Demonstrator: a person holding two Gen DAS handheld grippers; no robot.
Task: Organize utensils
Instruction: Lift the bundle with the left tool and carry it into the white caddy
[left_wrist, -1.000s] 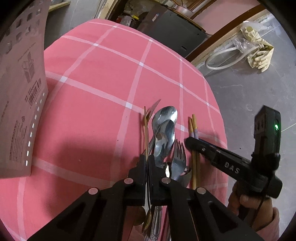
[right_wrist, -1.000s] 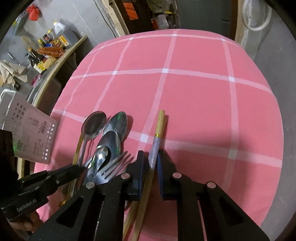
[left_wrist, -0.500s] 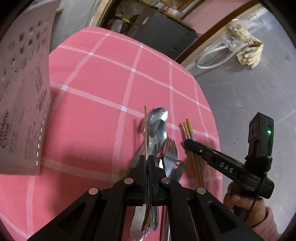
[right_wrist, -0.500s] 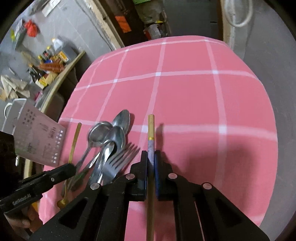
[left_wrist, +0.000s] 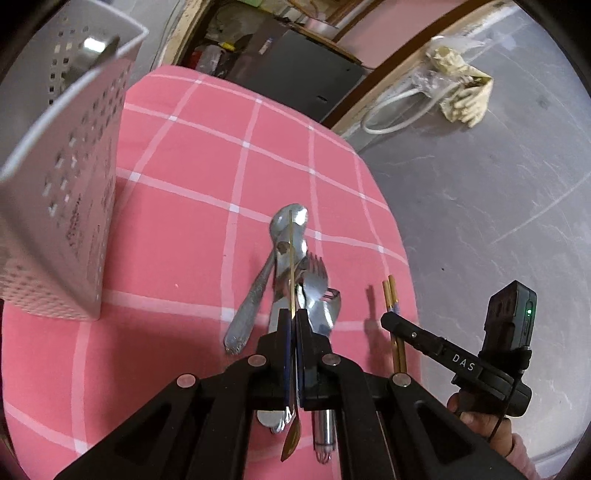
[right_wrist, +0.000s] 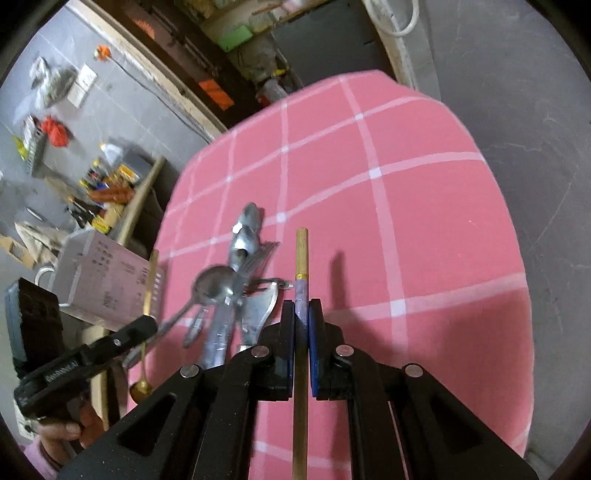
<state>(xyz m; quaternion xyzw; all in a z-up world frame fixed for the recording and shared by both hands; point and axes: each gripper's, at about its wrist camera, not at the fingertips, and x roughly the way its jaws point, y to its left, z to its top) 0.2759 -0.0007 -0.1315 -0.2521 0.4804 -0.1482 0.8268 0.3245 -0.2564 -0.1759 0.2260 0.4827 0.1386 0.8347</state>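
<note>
My left gripper (left_wrist: 293, 317) is shut on the thin handle of a gold spoon (left_wrist: 291, 254), held above the pink checked table (left_wrist: 192, 206); its bowl hangs below the jaws. Under it lies a pile of silver spoons and forks (left_wrist: 317, 275). In the right wrist view my right gripper (right_wrist: 302, 306) is shut on a pair of gold chopsticks (right_wrist: 302, 251), lifted clear of the cloth. The same chopsticks (left_wrist: 389, 293) and right gripper (left_wrist: 391, 322) show at right in the left wrist view. In the right wrist view the left gripper (right_wrist: 147, 326) and gold spoon (right_wrist: 150, 277) are at the left.
A white perforated utensil holder (left_wrist: 66, 206) stands on the table's left side, also in the right wrist view (right_wrist: 107, 280). The table edge drops to grey floor (left_wrist: 480, 221) on the right. A dark box (left_wrist: 295, 70) and clutter sit beyond the far edge.
The right gripper closed on the chopsticks and raised them off the cloth. The left gripper rose with the gold spoon, away from the pile. The holder came further into view.
</note>
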